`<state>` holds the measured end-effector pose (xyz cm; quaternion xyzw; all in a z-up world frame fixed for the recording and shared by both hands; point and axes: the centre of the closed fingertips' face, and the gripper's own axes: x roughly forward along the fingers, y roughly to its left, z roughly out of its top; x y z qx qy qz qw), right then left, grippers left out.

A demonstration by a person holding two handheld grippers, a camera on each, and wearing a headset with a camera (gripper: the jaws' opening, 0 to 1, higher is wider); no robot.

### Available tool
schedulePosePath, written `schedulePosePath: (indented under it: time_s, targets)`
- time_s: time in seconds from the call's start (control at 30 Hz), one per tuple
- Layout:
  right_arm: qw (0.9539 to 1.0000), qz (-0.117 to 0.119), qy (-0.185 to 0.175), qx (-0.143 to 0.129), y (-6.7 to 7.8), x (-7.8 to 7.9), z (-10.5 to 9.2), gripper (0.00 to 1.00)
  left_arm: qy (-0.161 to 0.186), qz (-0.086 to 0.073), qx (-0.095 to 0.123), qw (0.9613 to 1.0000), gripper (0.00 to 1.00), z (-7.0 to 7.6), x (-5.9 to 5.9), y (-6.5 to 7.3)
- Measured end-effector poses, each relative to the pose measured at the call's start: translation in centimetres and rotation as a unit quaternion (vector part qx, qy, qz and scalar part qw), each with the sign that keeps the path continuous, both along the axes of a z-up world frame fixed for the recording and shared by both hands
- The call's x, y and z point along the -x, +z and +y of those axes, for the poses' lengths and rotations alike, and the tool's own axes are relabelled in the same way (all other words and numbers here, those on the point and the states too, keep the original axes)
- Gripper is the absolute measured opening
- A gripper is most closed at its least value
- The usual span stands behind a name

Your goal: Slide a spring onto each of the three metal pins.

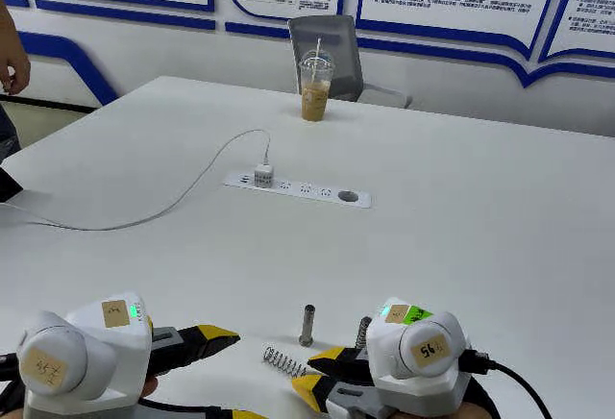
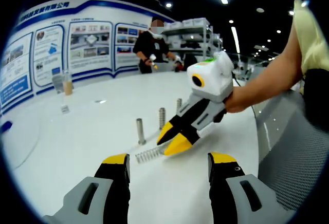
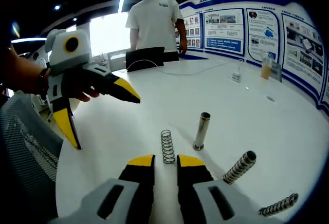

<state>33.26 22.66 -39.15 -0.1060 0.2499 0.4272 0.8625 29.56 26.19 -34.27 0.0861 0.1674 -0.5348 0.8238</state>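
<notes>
Right claw (image 3: 165,159): jaws narrowly apart, nothing clamped. The loose spring (image 3: 167,147) lies flat on the tabletop (image 3: 154,106) just ahead, its near end at the gap between the yellow tips. Left claw (image 2: 169,162): wide open and empty, left of that spring.

The left gripper view lines up all three pins. The bare pin (image 2: 140,131) stands upright nearest the loose spring, the sprung pin (image 2: 162,118) is beyond it, and the third pin (image 2: 179,105) is farthest and looks coiled too. In the head view the right claw's white housing covers the lower part of the sprung pin.

The springs are bright wire coils and the bare pin is a smooth grey metal cylinder. The tabletop is plain matte white. Far side: clear plastic cup (image 1: 315,87) with a straw, and a flat white power strip (image 1: 298,188).
</notes>
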Motion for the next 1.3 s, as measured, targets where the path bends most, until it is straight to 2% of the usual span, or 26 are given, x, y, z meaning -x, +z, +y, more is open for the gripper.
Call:
schedulePosePath:
  time_s: [0.53,0.87,1.13,1.3]
  targets:
    - [0.9999,-0.001,-0.001,0.015,-1.0,-0.4,0.0,0.14,0.002,0.002,0.000,1.0000,0.62,0.2,-0.1,-0.1]
    - [0.9997,-0.010,0.004,0.022,-0.7,-0.3,-0.2,0.12,0.001,0.003,-0.001,1.0000,0.62,0.2,0.0,-0.2]
    - [0.9996,-0.019,0.007,0.020,0.8,0.1,-0.2,0.12,-0.003,0.001,0.000,1.0000,0.62,-0.1,0.0,-0.1]
    - [0.9991,-0.027,0.013,0.029,1.5,0.4,-0.3,0.12,-0.005,0.000,0.000,1.0000,0.62,-0.2,0.0,0.1]
